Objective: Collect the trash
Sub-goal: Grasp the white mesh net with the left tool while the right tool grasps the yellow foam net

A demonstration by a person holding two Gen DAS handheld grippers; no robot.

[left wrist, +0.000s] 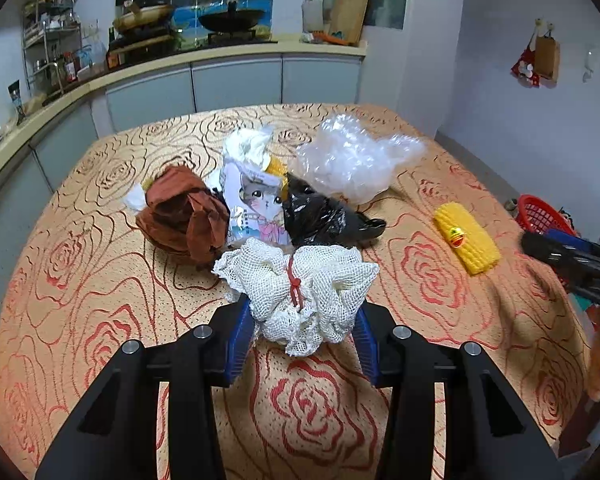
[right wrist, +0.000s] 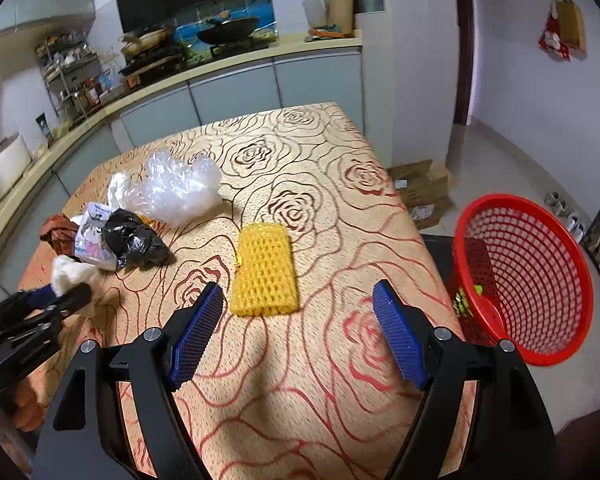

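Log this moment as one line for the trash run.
left tool: shut on white net | right tool: open, short of yellow net | red basket: beside table

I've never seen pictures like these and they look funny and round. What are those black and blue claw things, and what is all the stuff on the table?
Those claws are grippers, tongs a person holds, one in each hand. Each carries a wide-eyed camera, which bends the picture round.

One picture looks along the left gripper. Its blue pads squeeze a white net. Behind lie a brown cloth, a cat-picture packet, a black bag and a clear plastic bag.

The other picture looks along the right gripper. It is open and empty, near a yellow foam net on the rose-patterned tablecloth. The red basket beside the table collects the trash.
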